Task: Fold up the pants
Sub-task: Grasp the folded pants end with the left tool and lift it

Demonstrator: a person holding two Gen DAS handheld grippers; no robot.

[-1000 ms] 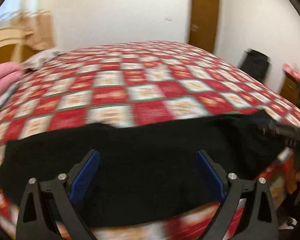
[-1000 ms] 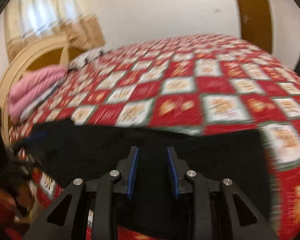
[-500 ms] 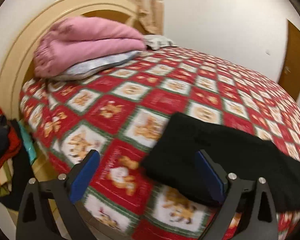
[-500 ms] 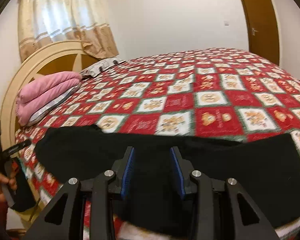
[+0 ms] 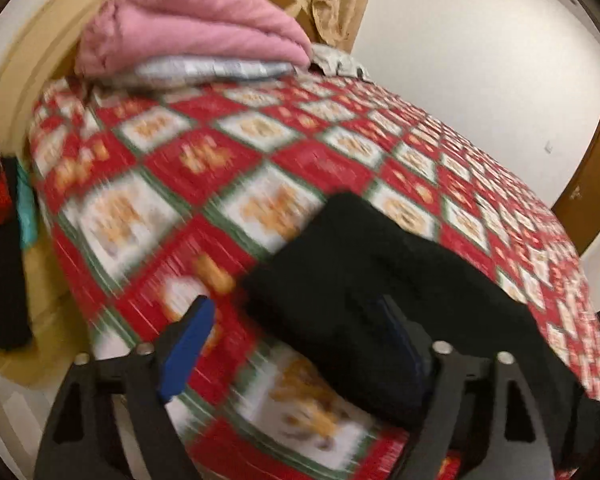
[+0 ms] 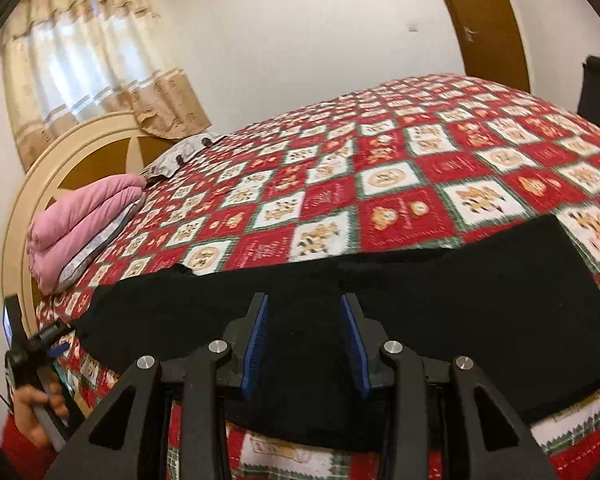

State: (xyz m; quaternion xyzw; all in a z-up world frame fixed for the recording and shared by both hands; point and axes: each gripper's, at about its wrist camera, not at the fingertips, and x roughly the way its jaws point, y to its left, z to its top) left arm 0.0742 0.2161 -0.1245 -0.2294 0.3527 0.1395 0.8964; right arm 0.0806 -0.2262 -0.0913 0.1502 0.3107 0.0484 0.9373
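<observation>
Black pants point(image 6: 380, 292) lie flat in a long strip along the near edge of the bed. In the left wrist view the pants point(image 5: 380, 280) show their left end. My left gripper point(image 5: 296, 336) is wide open and empty, its right finger over that left end, its left finger over the quilt. My right gripper point(image 6: 306, 340) is partly open and empty, above the middle of the pants. The left gripper also shows in the right wrist view point(image 6: 40, 340), held by a hand at the pants' left end.
The bed carries a red, white and green patterned quilt point(image 6: 400, 168). A folded pink blanket point(image 5: 188, 32) on a grey pillow point(image 5: 212, 70) lies by the cream headboard point(image 6: 80, 144). Clothes point(image 5: 0, 240) hang left of the bed. A brown door point(image 6: 484, 20) stands behind.
My left gripper swung from the middle of the pants to their left end and moved closer over it. My right gripper stayed over the middle, its jaws opening slightly.
</observation>
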